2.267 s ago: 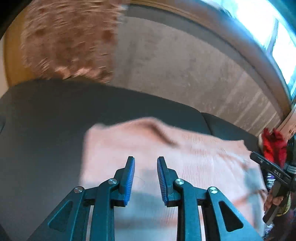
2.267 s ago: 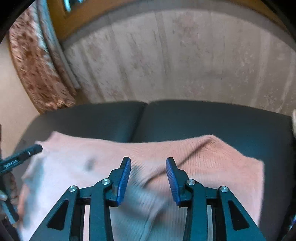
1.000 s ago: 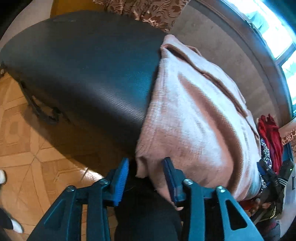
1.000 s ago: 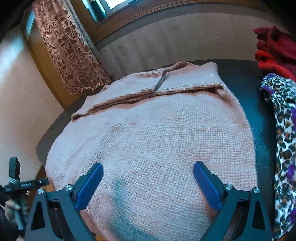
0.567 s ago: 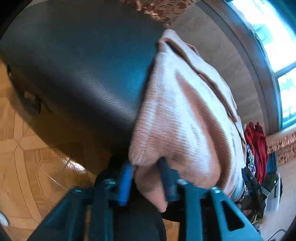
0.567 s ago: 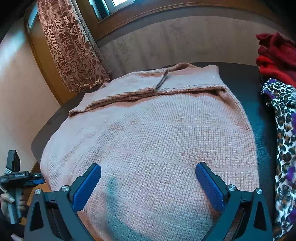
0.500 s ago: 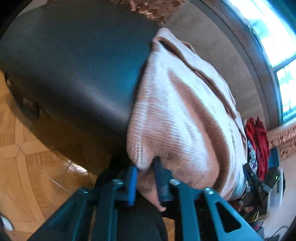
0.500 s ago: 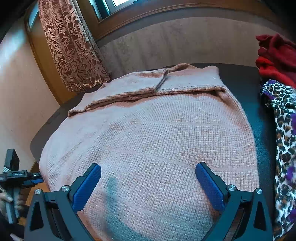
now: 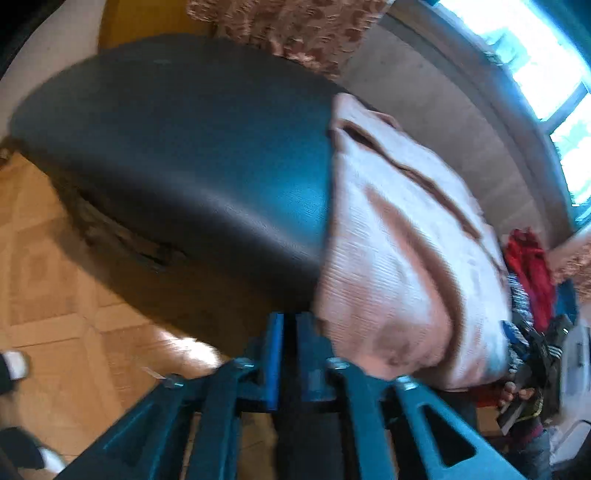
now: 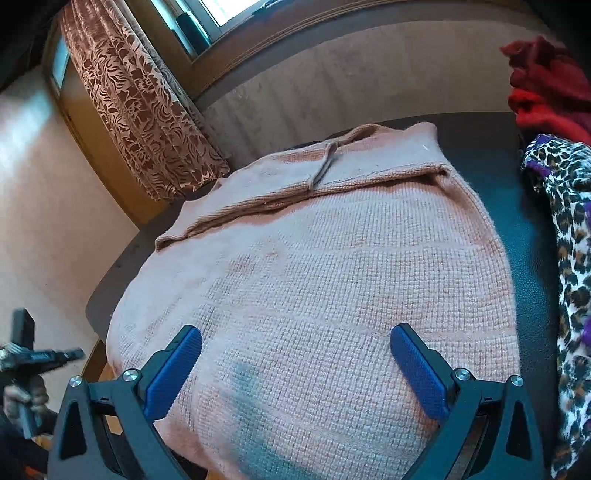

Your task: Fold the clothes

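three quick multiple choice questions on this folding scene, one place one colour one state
1. In the right wrist view, the leopard-print garment lies, relative to the sweater: A left B right C on top
2. The sweater's colour: A green B pink C black
3. The right gripper is: A open B shut on the sweater C shut on a sock
Answers: 1 B, it lies past the sweater's right edge; 2 B, pink knit; 3 A, pads wide apart.

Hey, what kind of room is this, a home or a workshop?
Most likely a home living room: a patterned curtain beside a window, parquet floor, and a pink sweater spread on a dark upholstered seat.
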A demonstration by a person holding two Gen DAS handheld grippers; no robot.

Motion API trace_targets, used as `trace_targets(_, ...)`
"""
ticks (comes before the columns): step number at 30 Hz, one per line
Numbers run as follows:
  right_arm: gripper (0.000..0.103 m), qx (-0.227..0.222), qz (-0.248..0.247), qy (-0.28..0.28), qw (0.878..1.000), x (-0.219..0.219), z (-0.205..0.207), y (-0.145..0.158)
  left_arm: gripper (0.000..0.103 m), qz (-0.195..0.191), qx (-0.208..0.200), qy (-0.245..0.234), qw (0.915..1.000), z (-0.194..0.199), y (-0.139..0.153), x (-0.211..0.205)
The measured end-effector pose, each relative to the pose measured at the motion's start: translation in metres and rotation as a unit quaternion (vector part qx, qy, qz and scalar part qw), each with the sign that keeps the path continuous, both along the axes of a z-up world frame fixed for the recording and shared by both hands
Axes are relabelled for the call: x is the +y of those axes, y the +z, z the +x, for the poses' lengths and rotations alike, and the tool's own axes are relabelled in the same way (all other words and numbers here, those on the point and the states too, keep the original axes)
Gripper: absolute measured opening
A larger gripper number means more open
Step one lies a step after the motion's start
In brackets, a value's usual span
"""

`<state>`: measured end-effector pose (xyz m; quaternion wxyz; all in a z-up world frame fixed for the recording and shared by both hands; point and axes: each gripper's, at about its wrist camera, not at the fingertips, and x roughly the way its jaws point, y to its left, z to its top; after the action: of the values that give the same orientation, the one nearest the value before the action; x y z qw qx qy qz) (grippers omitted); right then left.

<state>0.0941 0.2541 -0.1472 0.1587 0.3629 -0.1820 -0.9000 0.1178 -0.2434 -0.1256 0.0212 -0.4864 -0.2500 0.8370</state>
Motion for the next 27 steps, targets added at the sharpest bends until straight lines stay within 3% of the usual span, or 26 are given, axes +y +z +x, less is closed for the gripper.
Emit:
trace_targets(4,0.103,-0.018,-0.04,-0.012,0.999,0.015,0.011,0.01,0.048,0.032,0.0,-0.029,0.999,-0.002,-0.015,0.02)
trace_targets(6,0.103,-0.016,-0.03,-0.015,0.999,0.02,0.02,0.012,0.051,0.041,-0.007,-0.038,0.9984,-0.006,-0.024,0.03)
trace_targets(10,0.103,-0.026,-0.002,-0.022,0.999,0.027,0.037,0.006,0.054,0.016,-0.023,-0.025,0.9993,-0.011,-0.038,0.046)
trace_targets(14,0.103,-0.037,-0.009,-0.033,0.999,0.033,0.04,-0.003,0.053,0.068,-0.03,-0.01,0.9972,-0.017,-0.047,0.043)
trace_targets(16,0.103,-0.037,-0.009,-0.036,0.999,0.033,0.038,-0.004,0.044,0.085,-0.023,-0.015,0.996,-0.02,-0.048,0.043)
trace_targets(18,0.103,-0.037,0.0,-0.035,0.999,0.031,0.035,-0.005,0.012,0.108,-0.013,-0.024,0.9938,-0.02,-0.046,0.044)
trace_targets(19,0.103,-0.038,0.004,-0.034,0.999,0.031,0.034,-0.005,0.006,0.103,-0.012,-0.026,0.9942,-0.018,-0.04,0.044)
trace_targets(20,0.103,-0.039,0.007,-0.034,0.999,0.03,0.033,-0.004,0.006,0.102,-0.007,-0.03,0.9943,-0.014,-0.032,0.044)
trace_targets(22,0.096,-0.044,0.011,-0.032,0.998,0.031,0.035,0.0,0.005,0.103,0.011,-0.038,0.9939,-0.002,-0.012,0.04)
trace_targets(24,0.061,-0.048,0.007,-0.032,0.998,0.038,0.04,0.008,0.004,0.094,0.03,-0.039,0.9944,-0.001,0.0,0.032)
trace_targets(26,0.045,-0.05,0.019,-0.043,0.998,0.048,0.049,0.01,0.004,0.078,0.037,-0.033,0.9957,0.002,0.01,0.025)
trace_targets(27,0.045,-0.051,0.027,-0.051,0.997,0.053,0.053,0.011,0.004,0.066,0.039,-0.03,0.9966,0.001,0.012,0.025)
